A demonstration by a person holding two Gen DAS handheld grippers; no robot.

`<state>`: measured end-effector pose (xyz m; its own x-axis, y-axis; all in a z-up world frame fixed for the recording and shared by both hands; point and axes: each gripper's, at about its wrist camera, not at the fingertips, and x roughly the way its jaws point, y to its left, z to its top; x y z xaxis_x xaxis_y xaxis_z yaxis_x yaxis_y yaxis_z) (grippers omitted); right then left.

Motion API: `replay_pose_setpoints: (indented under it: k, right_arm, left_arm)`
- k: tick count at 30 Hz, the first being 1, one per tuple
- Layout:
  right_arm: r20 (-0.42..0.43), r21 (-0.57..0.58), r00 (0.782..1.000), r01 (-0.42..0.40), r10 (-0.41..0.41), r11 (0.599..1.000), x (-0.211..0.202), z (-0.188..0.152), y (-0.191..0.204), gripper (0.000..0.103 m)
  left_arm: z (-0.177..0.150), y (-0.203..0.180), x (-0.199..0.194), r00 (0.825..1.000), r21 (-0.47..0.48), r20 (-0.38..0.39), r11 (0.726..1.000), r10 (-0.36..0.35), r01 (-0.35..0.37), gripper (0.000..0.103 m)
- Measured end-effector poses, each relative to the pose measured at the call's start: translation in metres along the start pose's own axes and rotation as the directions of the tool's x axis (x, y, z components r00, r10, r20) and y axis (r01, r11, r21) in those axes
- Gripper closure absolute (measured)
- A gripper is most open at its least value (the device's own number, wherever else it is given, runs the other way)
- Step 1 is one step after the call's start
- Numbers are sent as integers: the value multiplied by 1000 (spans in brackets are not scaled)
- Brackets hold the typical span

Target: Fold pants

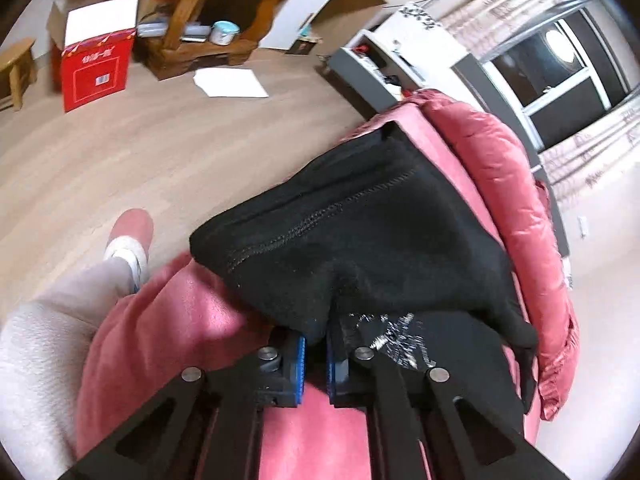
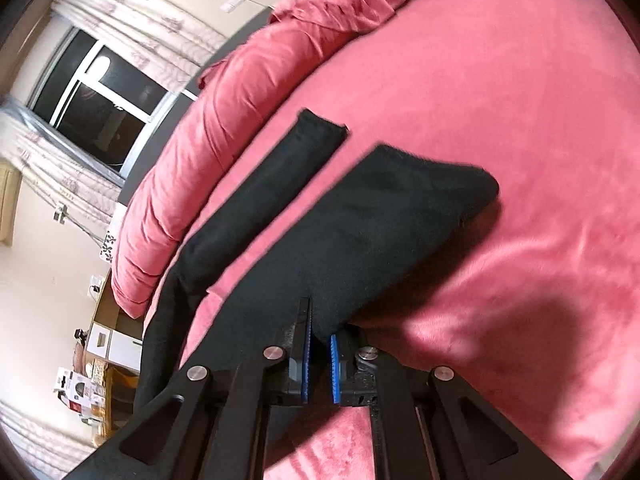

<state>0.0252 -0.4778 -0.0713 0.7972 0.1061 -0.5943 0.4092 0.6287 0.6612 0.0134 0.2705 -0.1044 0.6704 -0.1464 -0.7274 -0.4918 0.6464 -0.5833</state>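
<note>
Black pants (image 1: 360, 232) lie on a pink bed (image 1: 192, 320). My left gripper (image 1: 316, 344) is shut on a bunched fold of the pants near the waist, where a white print shows, and holds it lifted off the bed. My right gripper (image 2: 320, 340) is shut on the pants (image 2: 360, 232) at one leg; that leg hangs raised over the bed (image 2: 520, 120). The other leg (image 2: 280, 184) lies flat toward the pink quilt. The cloth inside both grips is hidden by the pads.
A rolled pink quilt (image 2: 192, 168) runs along the bed's far side, next to a window (image 2: 96, 112). A wooden floor (image 1: 160, 152) with a red box (image 1: 96, 72) and wooden furniture (image 1: 208, 20) lies left of the bed. A person's leg and slipper (image 1: 128, 240) stand by the bed edge.
</note>
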Motion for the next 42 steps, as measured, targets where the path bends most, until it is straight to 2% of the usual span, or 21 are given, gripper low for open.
replay_pose_setpoints:
  k: [3, 8, 12, 14, 16, 17, 18, 20, 22, 23, 24, 26, 27, 29, 31, 34, 36, 37, 39, 40, 42]
  right_arm:
    - [19, -14, 1000, 3, -3, 1000, -13, 4, 3, 96]
    - [56, -13, 998, 30, -30, 999, -43, 14, -6, 96]
    - [72, -17, 995, 74, -73, 997, -64, 19, -24, 96]
    - [41, -17, 994, 105, -104, 994, -62, 16, -38, 96]
    - [-1, -6, 991, 134, -134, 991, -53, 10, -52, 96]
    - [-16, -6, 990, 142, -142, 990, -50, 8, -56, 95]
    - [-42, -7, 986, 160, -160, 987, -43, 4, -61, 93]
    - [-62, 11, 986, 155, -154, 988, -37, 0, -67, 91]
    - [-57, 49, 992, 117, -114, 992, -35, -2, -73, 80]
    - [-54, 61, 992, 121, -117, 991, -33, -2, -75, 62]
    - [-47, 68, 990, 136, -133, 988, -32, -1, -77, 54]
    - [-39, 69, 989, 148, -145, 987, -29, 0, -78, 56]
    - [-46, 54, 987, 154, -152, 987, -26, 2, -77, 68]
    - [-52, 18, 985, 164, -163, 986, -26, 3, -71, 84]
    - [-11, -72, 980, 199, -200, 977, -33, 7, -58, 91]
    - [38, -148, 974, 226, -223, 963, -49, 12, -44, 92]
    - [49, -162, 973, 232, -227, 959, -56, 13, -42, 92]
    - [42, -164, 971, 241, -237, 957, -56, 12, -44, 92]
    - [-5, -168, 949, 311, -316, 936, -45, 6, -56, 92]
    - [-25, -161, 943, 323, -331, 933, -41, 3, -62, 92]
    - [-58, -123, 932, 350, -359, 929, -33, -4, -77, 85]
  left_arm:
    - [-3, -5, -16, 999, 5, -29, 999, -34, 34, 96]
    - [-18, -17, -41, 996, 81, -86, 996, -37, 44, 96]
    - [-37, -16, -40, 989, 160, -141, 987, 37, -14, 96]
    - [-48, -14, -31, 982, 197, -166, 979, 88, -54, 95]
    - [-57, -11, -17, 974, 213, -197, 975, 114, -71, 92]
    - [-57, -9, -14, 972, 199, -205, 977, 113, -72, 82]
    - [-57, -5, -10, 973, 162, -214, 985, 88, -54, 74]
    - [-52, 3, -10, 980, 88, -196, 996, 39, -22, 71]
    - [-44, 9, -15, 989, 30, -146, 999, 15, -11, 65]
    - [-40, 10, -15, 991, 22, -133, 1000, 16, -13, 61]
    - [-37, 13, -15, 993, 9, -114, 1000, 25, -24, 60]
    - [-32, 18, -11, 994, -5, -104, 999, 31, -31, 63]
    - [-30, 20, -10, 994, -12, -105, 999, 42, -44, 75]
    - [-29, 25, -13, 993, -36, -105, 998, 53, -57, 89]
    - [-27, 29, -19, 993, -44, -106, 998, 49, -54, 96]
    - [-27, 29, -34, 993, -51, -99, 997, 56, -62, 96]
    - [-31, 24, -45, 993, -15, -91, 997, 75, -77, 96]
    - [-32, 23, -46, 991, 10, -87, 995, 102, -102, 96]
    - [-33, 25, -35, 978, 56, -107, 983, 177, -172, 96]
    - [-34, 26, -30, 974, 59, -119, 981, 192, -186, 94]
    - [-34, 24, -27, 973, 75, -110, 978, 203, -195, 87]
